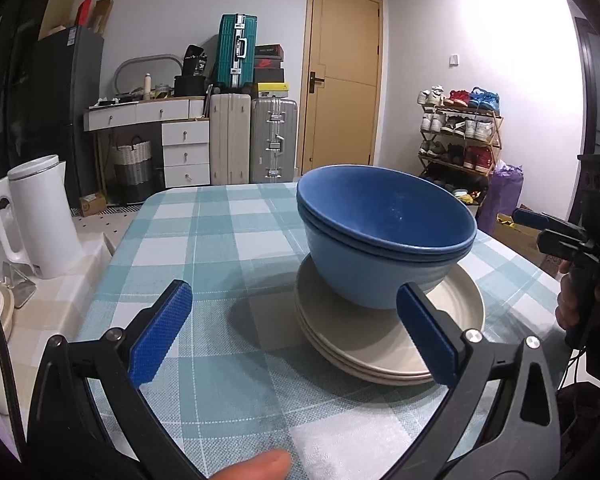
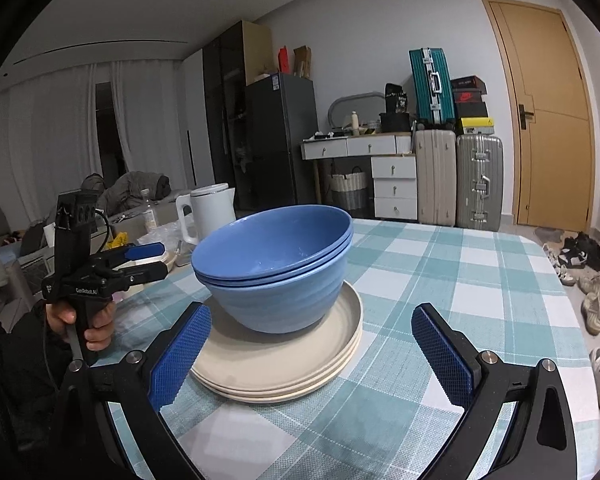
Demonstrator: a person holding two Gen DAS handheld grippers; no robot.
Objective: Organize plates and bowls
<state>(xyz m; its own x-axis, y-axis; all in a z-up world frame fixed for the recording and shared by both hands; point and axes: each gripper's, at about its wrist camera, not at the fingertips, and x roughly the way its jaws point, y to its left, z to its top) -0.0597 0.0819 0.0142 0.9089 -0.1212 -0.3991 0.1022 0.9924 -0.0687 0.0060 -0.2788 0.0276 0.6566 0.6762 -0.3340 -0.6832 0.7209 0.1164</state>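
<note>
White walls around me, a tan door (image 2: 556,116), suitcases (image 2: 458,178) beside white drawers (image 2: 395,188) — a shoe rack (image 1: 460,136) and dark fridge (image 2: 280,136) too.

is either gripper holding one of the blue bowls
No, the left gripper and right gripper are both open and empty, with the blue bowls resting on the plates.

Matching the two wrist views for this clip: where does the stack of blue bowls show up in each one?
Left wrist: the blue bowls sit right of centre, on the cream plates, beyond the open left gripper.
Right wrist: the blue bowls sit left of centre, on the cream plates, beyond the open right gripper.
Shared landmark: the white kettle.
</note>
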